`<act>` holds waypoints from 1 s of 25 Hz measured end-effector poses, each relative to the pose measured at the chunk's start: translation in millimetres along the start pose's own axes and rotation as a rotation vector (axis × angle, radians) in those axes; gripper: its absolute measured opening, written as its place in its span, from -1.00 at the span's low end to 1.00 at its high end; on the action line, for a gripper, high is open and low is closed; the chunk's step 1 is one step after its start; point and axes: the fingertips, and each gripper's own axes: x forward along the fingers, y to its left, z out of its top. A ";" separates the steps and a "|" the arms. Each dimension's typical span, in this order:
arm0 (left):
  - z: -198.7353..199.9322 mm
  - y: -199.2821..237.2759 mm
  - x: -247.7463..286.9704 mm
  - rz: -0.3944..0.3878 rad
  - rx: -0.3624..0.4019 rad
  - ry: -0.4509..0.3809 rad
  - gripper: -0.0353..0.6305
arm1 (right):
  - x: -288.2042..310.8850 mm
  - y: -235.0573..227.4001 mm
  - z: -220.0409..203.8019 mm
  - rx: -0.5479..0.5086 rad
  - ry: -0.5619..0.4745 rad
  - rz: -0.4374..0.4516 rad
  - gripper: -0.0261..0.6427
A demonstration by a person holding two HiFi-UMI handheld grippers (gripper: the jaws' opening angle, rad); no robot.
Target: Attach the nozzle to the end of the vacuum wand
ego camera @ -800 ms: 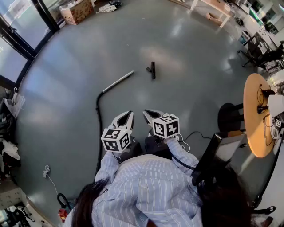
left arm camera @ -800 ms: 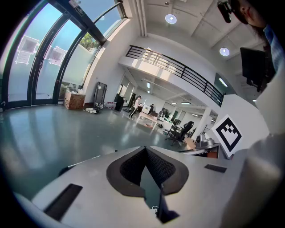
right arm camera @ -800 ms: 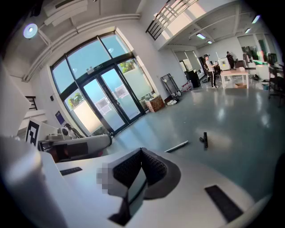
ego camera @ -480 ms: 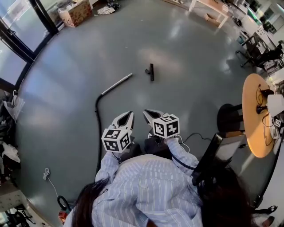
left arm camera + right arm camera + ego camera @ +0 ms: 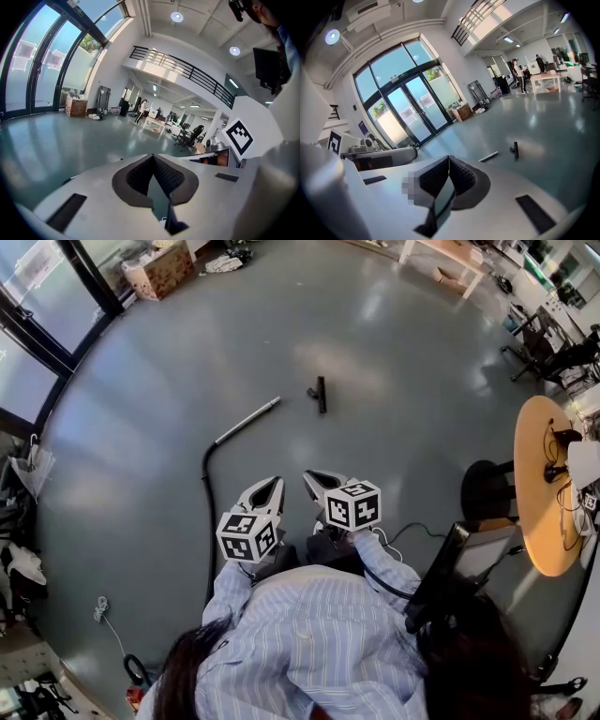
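Note:
A small black nozzle lies on the grey floor ahead of me. In the right gripper view the nozzle sits far off. The silver vacuum wand lies left of it, a black hose trailing back from it toward me; the wand shows small in the right gripper view. My left gripper and right gripper hang side by side close to my body, well short of both parts. Both are shut with nothing between their jaws.
A round wooden table with cables stands at the right, with a black stool beside it. Glass doors line the left wall, cardboard boxes near them. A white cord lies on the floor at lower left. People stand far off by a table.

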 end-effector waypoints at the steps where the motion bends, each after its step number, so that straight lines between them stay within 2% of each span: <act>1: 0.8 -0.2 1.3 0.002 -0.001 0.002 -0.88 | 0.0 -1.1 0.8 -0.002 0.003 0.002 -0.90; 11: 0.2 -4.5 22.1 0.011 -0.003 0.025 -0.88 | 2.0 -21.7 3.2 0.008 0.015 0.011 -0.90; 16: 5.5 -16.1 41.0 0.014 0.000 0.029 -0.88 | -8.4 -46.2 18.4 0.053 -0.026 -0.002 -0.90; 25: 12.6 -31.6 85.0 0.022 -0.057 0.012 -0.88 | -24.3 -94.5 35.5 0.043 -0.028 -0.018 -0.90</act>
